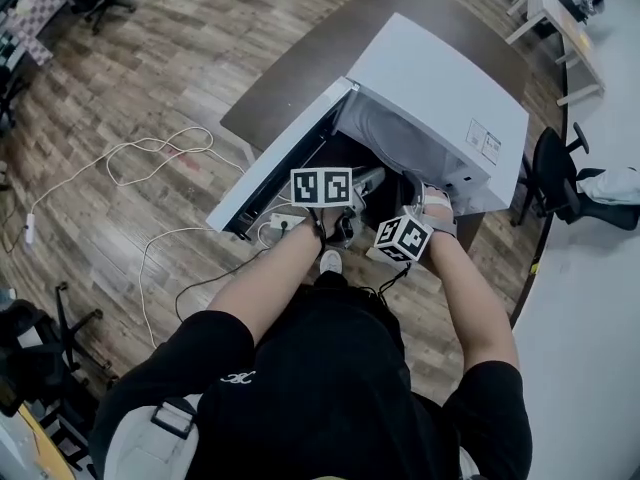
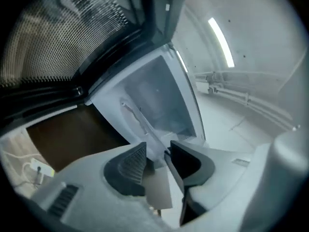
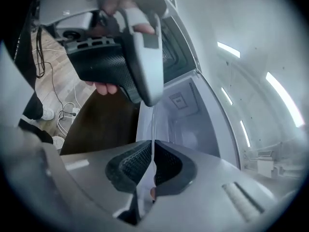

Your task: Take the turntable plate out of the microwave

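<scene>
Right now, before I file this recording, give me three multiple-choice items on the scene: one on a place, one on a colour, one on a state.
1. The microwave stands on: A a steel cart; B a brown table; C a wall shelf.
2. Its casing is: A white; B red; C black.
3. The right hand-held gripper is: A wide open; B out of view; C shut on the turntable plate.

Answers: B, dark brown tabletop shows around it; A, its top panel is white; C, both pads pinch the thin clear edge.
</scene>
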The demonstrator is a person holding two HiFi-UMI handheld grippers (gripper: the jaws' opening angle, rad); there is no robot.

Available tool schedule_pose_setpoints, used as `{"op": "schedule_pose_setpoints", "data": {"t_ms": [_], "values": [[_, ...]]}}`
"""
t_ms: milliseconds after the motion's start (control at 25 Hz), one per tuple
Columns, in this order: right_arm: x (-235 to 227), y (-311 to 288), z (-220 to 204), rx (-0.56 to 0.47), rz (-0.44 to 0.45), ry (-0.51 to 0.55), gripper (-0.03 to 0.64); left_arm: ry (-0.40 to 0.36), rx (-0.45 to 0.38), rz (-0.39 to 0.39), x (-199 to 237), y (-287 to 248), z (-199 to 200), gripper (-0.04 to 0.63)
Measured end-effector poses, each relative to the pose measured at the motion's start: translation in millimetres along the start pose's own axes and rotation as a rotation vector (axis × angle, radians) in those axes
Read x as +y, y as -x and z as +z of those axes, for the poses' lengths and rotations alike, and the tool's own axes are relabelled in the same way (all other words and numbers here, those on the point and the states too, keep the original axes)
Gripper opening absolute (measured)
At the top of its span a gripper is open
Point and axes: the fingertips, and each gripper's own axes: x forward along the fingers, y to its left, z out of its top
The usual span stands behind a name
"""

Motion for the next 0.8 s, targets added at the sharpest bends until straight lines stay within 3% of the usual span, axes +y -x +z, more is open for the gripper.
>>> {"op": "schedule_pose_setpoints", "data": {"t_ms": [160, 480, 680, 800], "values": [[3, 4, -3, -0.016, 0.01, 0.009, 0.028, 0.198, -0.051, -0.096, 4, -19, 16, 0.211], [6, 10, -4, -0.044, 0.016, 0.027, 0.028, 0.397, -0.076, -0.121, 23, -46, 19, 0.21], [11, 14, -4, -0.061, 0.026, 0.039, 0.028, 0.45, -0.089, -0.117, 27, -57, 16, 0.146], [15, 15, -5, -0.066, 0.032, 0.044, 0.028, 0.476, -0.103, -0.098, 29, -59, 15, 0.061]]}}
